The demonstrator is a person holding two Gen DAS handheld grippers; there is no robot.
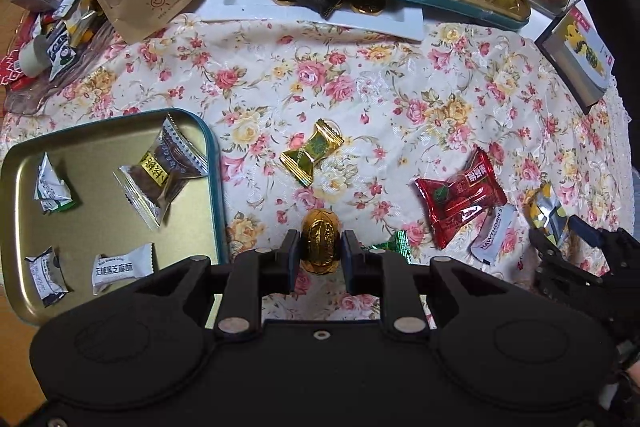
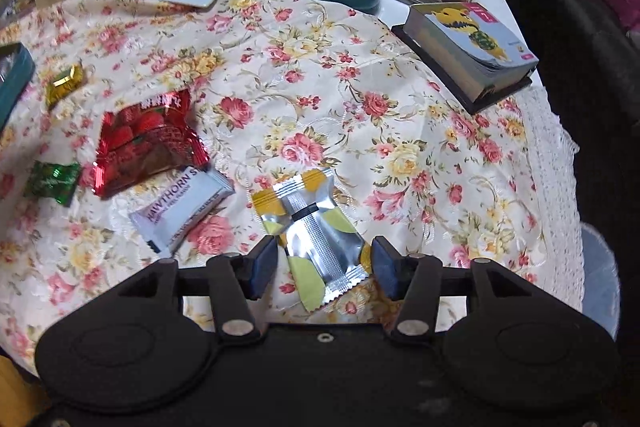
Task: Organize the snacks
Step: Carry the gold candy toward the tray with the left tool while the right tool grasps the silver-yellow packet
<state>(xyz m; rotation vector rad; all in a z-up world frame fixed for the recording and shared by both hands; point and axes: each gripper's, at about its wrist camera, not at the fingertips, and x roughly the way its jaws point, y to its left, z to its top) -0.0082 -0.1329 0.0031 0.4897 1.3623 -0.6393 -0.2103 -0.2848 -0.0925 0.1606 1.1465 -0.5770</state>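
The left gripper (image 1: 320, 245) is clamped on an oval gold-foil chocolate (image 1: 320, 241), held above the floral tablecloth (image 1: 360, 99), just right of the shallow gold tin tray with a teal rim (image 1: 214, 163). The tray contains five wrapped snacks; one white packet (image 1: 122, 269) bears Chinese characters. The right gripper (image 2: 325, 267) stands wide open, its pads either side of a silver sachet with yellow and green patches (image 2: 316, 227) lying on the cloth, not pressing it. Near it lies a white bar wrapper reading "HAWTHORN" (image 2: 182, 209), touching a red foil packet with strawberry artwork (image 2: 146, 143). A gold-and-green twist candy (image 1: 312, 157) lies apart.
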